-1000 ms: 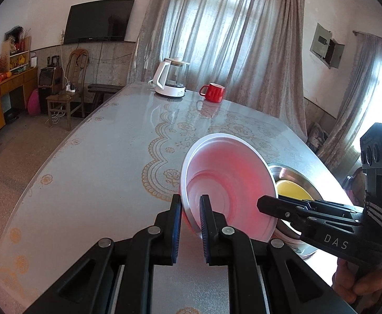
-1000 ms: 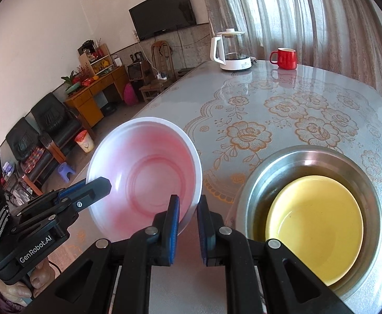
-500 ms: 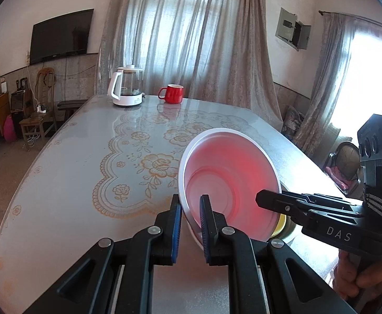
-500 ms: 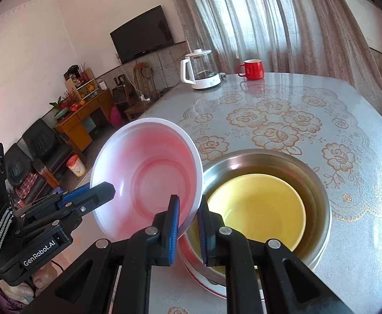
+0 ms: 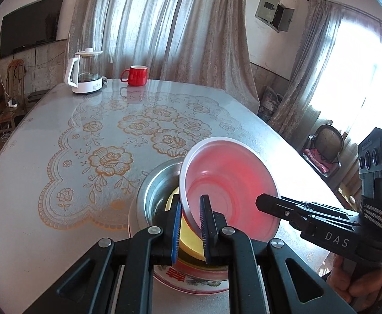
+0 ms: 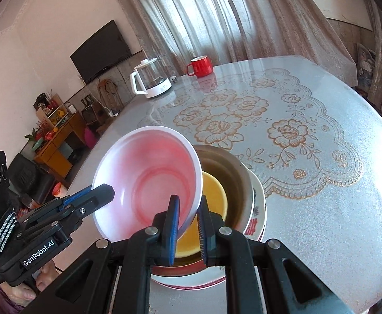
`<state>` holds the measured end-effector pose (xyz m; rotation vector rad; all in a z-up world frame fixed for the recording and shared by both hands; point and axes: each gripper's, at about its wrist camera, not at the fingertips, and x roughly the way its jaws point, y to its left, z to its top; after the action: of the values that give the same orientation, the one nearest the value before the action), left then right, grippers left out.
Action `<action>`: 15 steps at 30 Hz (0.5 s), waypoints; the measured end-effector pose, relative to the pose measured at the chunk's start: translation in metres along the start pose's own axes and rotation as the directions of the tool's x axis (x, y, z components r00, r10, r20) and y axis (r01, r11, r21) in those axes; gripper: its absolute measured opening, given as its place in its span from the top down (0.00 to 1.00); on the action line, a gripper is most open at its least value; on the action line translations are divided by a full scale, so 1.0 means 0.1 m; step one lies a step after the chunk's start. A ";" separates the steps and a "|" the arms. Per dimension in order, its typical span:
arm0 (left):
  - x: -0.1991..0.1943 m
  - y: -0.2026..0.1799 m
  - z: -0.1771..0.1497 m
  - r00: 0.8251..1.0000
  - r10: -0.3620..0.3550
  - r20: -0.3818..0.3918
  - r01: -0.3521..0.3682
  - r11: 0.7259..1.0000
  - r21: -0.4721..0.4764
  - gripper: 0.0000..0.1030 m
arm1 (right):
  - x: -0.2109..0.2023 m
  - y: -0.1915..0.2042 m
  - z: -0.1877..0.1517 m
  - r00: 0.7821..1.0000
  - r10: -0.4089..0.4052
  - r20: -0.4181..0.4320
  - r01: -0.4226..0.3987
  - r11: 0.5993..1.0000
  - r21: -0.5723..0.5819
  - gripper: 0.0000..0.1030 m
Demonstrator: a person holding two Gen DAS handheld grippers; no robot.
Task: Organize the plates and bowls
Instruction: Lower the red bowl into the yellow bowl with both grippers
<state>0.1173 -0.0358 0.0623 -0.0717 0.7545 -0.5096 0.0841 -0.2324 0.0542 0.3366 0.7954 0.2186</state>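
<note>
Translucent pink plastic bowl (image 5: 230, 183), white-rimmed; yellow bowl (image 6: 214, 191); grey bench (image 5: 60, 130) (gold rose lace pattern); red mug (image 5: 136, 75).

Pale walls, sheer grey curtains (image 5: 149, 26), wall-mounted television (image 6: 102, 49), sunlit window (image 5: 361, 78) at right.

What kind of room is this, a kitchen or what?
Probably a home's living and dining room: a wall TV, long curtains, and a big table with a flowered cover holding a kettle and a red mug.
</note>
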 end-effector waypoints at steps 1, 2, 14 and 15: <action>0.03 0.00 -0.02 1.000 0.007 -0.004 -0.007 1.000 0.004 0.87 | 0.03 -0.03 0.00 1.000 -0.005 -0.006 0.005 1.000 0.004 0.88; 0.07 0.01 -0.05 1.000 0.024 -0.007 -0.024 1.000 0.008 0.87 | 0.05 -0.04 -0.01 1.000 -0.016 -0.014 0.016 1.000 0.006 0.88; 0.20 0.12 -0.20 0.997 0.059 -0.041 -0.060 0.998 -0.010 0.86 | 0.26 -0.17 -0.10 0.996 -0.078 -0.054 0.078 0.997 0.007 0.87; 0.19 0.11 -0.20 0.997 0.063 -0.042 -0.064 0.998 -0.011 0.86 | 0.27 -0.14 -0.10 0.994 -0.096 -0.051 0.095 0.995 -0.013 0.87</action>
<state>0.1203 -0.0325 0.0324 -0.0481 0.7979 -0.4472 0.0956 -0.2349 0.0243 0.2835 0.8587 0.1421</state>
